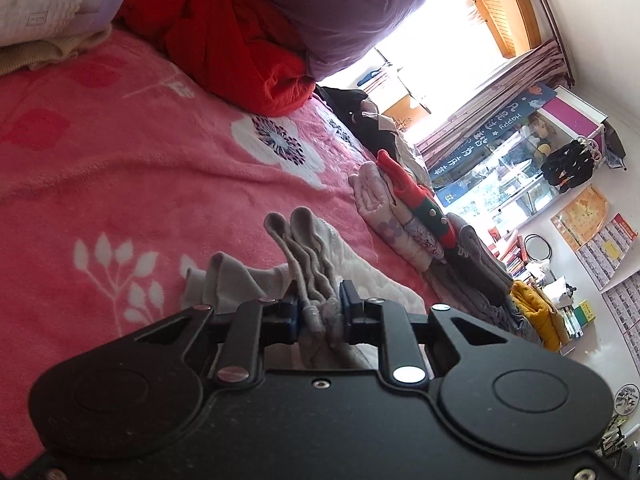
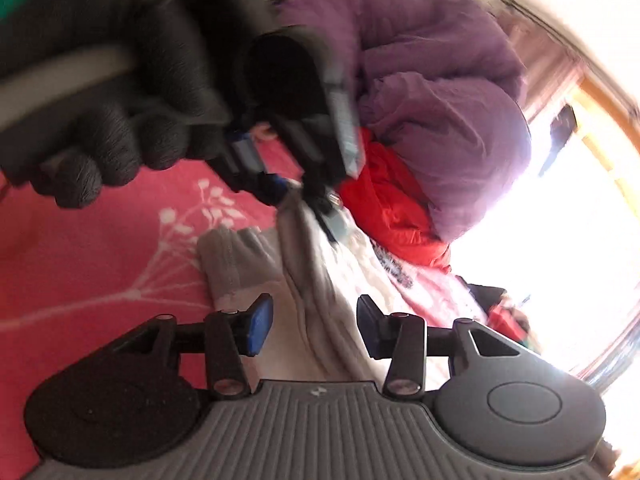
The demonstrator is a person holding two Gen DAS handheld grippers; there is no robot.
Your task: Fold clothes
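Lower centre of the left wrist view: left gripper [image 1: 320, 314] clamped on bunched grey garment [image 1: 304, 248] edge; right gripper [image 2: 314, 324] jaws apart, unpinched; pink blanket [image 1: 120, 168] bare at left.

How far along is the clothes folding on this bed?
Done: a row of folded clothes lies along the bed's edge. In hand: the left gripper pinches a bunched grey garment; the right gripper is open, with cloth between its pads. Left: that garment, and seemingly the red and purple heaps.
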